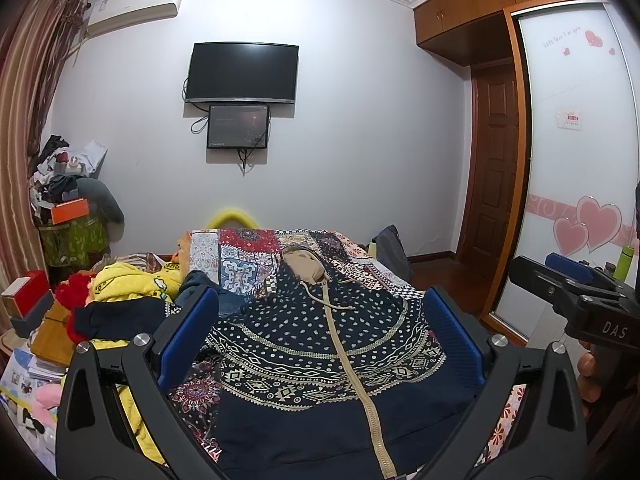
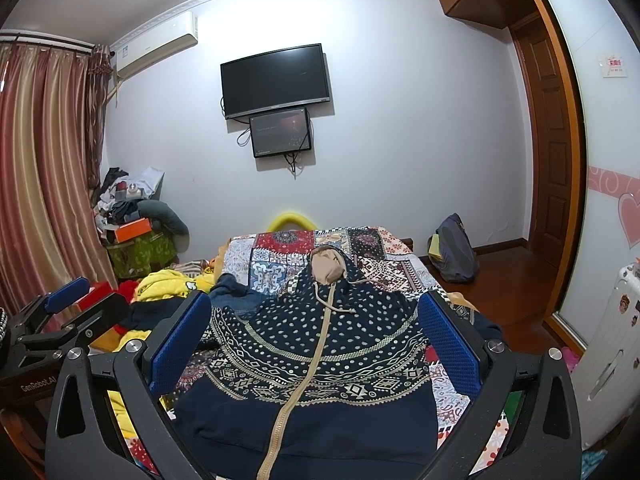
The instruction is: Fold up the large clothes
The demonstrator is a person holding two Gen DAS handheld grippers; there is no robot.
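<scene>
A navy zip hoodie (image 1: 320, 344) (image 2: 320, 340) with white dots, patterned bands, a tan zipper and a tan-lined hood (image 1: 306, 266) (image 2: 328, 265) lies flat, front up, on a patchwork-covered bed (image 1: 248, 256) (image 2: 276, 256). My left gripper (image 1: 320, 312) hovers open above the hoodie's chest, nothing between its blue pads. My right gripper (image 2: 314, 316) is open too, over the same area, empty. In the left wrist view the right gripper (image 1: 568, 276) shows at the right edge, held by a hand (image 1: 590, 368). The left gripper (image 2: 68, 304) appears at the left in the right wrist view.
A heap of yellow, red and dark clothes (image 1: 132, 292) (image 2: 168, 288) lies left of the hoodie. Boxes and clutter (image 1: 68, 208) stand by the curtain. A backpack (image 2: 454, 252) sits on the wood floor at the right, near a door (image 1: 496, 168) and sliding wardrobe (image 1: 576, 160).
</scene>
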